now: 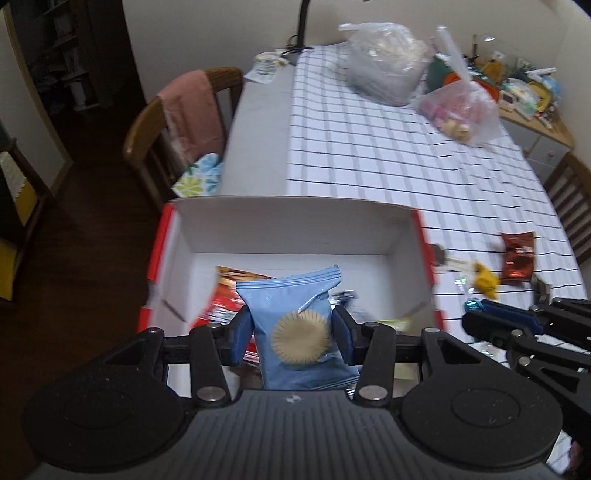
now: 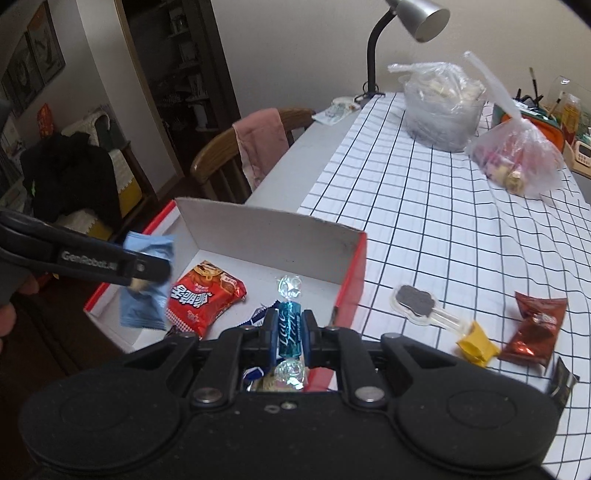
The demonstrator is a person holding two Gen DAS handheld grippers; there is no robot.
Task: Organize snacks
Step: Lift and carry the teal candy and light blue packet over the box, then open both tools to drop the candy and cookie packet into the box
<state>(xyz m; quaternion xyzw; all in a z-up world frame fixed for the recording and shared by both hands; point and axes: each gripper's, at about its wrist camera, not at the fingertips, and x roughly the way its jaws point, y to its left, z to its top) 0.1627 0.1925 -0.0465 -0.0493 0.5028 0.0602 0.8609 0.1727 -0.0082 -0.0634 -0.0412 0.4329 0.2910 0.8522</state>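
While both grippers hang over the open box (image 2: 280, 229), each pair of jaws pinches a snack.

At the far left a wooden chair (image 2: 221, 155) draped with a pink cloth (image 2: 262, 136) stands against the desk (image 2: 424, 206); the left gripper (image 1: 293, 332), marked "GenRobot.AI" on its side, clamps a blue packet (image 1: 295, 317) printed with a round biscuit; under it in the box lies a red packet (image 2: 203, 299) with Korean lettering I cannot read; the right gripper (image 2: 290, 332) squeezes a teal twist-wrapped candy (image 2: 290, 325) above the box's near right corner; further right on the checked cloth lie a clear-wrapped dark lolly (image 2: 417, 304), a yellow sweet (image 2: 476, 347) and a brown-red packet (image 2: 535, 328); two plastic bags (image 2: 443, 107) and a lamp (image 2: 406, 22) stand beyond.
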